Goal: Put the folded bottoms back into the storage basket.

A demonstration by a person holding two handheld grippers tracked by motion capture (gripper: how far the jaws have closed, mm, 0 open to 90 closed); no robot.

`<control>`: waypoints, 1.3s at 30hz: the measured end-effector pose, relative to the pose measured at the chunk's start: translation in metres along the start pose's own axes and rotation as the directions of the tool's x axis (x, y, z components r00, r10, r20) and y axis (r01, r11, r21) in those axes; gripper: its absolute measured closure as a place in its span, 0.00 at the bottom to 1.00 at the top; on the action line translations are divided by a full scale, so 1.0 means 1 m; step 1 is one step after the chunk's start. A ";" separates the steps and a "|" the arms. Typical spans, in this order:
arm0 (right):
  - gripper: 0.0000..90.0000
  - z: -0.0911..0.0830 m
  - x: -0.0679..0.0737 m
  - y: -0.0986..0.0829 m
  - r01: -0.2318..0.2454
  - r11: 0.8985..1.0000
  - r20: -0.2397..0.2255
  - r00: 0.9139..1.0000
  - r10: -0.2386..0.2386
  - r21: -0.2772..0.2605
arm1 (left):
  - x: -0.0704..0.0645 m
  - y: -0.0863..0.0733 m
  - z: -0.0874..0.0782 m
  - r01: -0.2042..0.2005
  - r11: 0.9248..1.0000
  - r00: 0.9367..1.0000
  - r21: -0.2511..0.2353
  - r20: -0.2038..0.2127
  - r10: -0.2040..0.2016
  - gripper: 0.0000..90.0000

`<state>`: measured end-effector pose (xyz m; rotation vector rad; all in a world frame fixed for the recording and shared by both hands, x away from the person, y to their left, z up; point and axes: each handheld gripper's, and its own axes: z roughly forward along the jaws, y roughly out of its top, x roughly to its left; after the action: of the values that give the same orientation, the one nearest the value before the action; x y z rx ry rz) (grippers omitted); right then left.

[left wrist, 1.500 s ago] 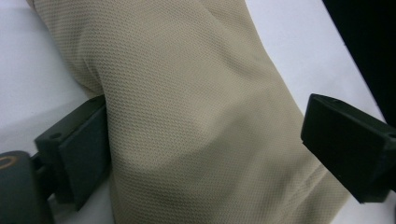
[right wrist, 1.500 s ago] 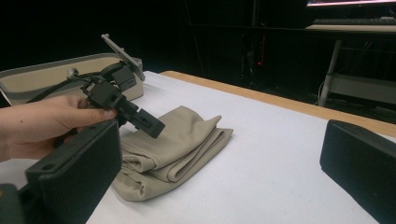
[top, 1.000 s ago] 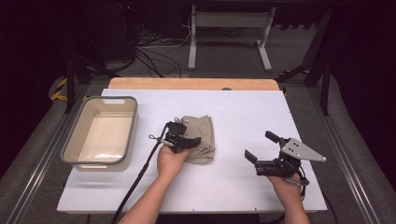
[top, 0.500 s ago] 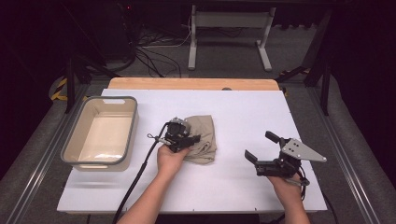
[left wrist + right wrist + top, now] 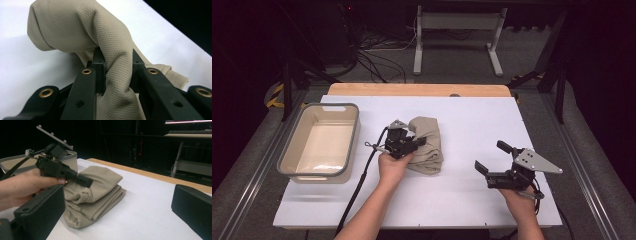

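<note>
So the left tongs (image 5: 117, 75) are pinching a raised fold of the beige cloth (image 5: 428, 145), jaws nearly closed with fabric bunching between them. The right tongs (image 5: 493, 162) are sitting wide open, gripping nothing, hovering over the counter (image 5: 472, 115) right of the cloth. The cloth is lying mid-counter, loosely folded and rumpled, right of the tub (image 5: 287, 160).

Folded cloth (image 5: 428, 145): plain beige, fine mesh weave, no print. Left gripper (image 5: 116, 75): black jaws with brass-coloured rivets. Right gripper (image 5: 492, 162): black, with a grey three-cornered plate. Tub (image 5: 287, 159) near the table's left edge: cream inside, grey rim. Table (image 5: 472, 200): white top, with a light wooden strip along its far edge.
</note>
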<state>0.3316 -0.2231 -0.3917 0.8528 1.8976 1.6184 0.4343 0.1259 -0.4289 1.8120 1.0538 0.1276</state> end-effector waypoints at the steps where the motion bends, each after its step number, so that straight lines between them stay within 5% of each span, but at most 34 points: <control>1: 0.00 0.000 0.000 0.000 -0.001 1.000 0.000 1.000 0.001 0.001 | -0.001 0.002 -0.003 -0.008 1.000 1.000 -0.007 0.000 0.008 0.83; 15: 0.00 0.001 0.000 -0.001 -0.001 1.000 -0.006 1.000 0.001 0.000 | 0.002 0.018 -0.034 -0.006 0.997 1.000 -0.076 -0.027 0.004 0.82; 22: 0.00 0.002 0.001 -0.001 0.004 1.000 -0.014 1.000 -0.004 -0.002 | 0.001 0.020 -0.047 -0.053 0.994 0.997 -0.093 -0.069 0.047 0.82; 28: 0.00 0.004 0.001 -0.002 -0.002 1.000 -0.019 1.000 0.002 -0.001 | 0.003 0.022 -0.060 -0.050 0.991 0.996 -0.123 -0.074 0.041 0.82; 39: 0.00 0.010 0.005 -0.005 0.005 1.000 -0.033 0.999 -0.005 0.016 | 0.011 0.025 -0.092 -0.040 0.978 0.994 -0.206 -0.105 0.019 0.82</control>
<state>0.3347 -0.2132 -0.3977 0.8324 1.9356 1.6259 0.4090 0.1945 -0.3665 1.6459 1.0447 0.3399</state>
